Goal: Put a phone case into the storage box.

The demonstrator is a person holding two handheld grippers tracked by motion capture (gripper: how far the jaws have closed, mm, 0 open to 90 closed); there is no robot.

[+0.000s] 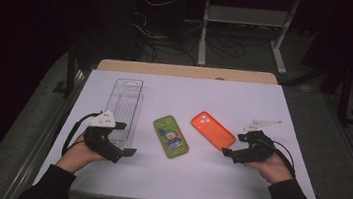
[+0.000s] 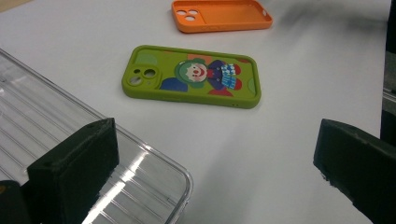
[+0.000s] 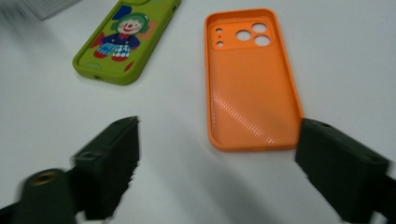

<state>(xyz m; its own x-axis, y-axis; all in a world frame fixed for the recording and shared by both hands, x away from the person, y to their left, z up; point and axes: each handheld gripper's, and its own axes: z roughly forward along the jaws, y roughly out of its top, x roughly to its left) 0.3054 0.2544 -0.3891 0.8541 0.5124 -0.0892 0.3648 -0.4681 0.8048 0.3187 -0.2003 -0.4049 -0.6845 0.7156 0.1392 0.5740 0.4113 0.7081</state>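
An orange phone case lies hollow side up on the white table, right of centre. Left of it lies a green phone case printed with a clown. My right gripper stands open just short of the orange case's near end, and its pads do not press on the case. A clear ribbed plastic tray rests at the left. My left gripper is open at the tray's near corner, one jaw over the tray and nothing gripped.
The white tabletop ends in a wooden strip at the far side. Beyond it are a dark floor with cables and a white desk frame. Bare table lies in front of both cases.
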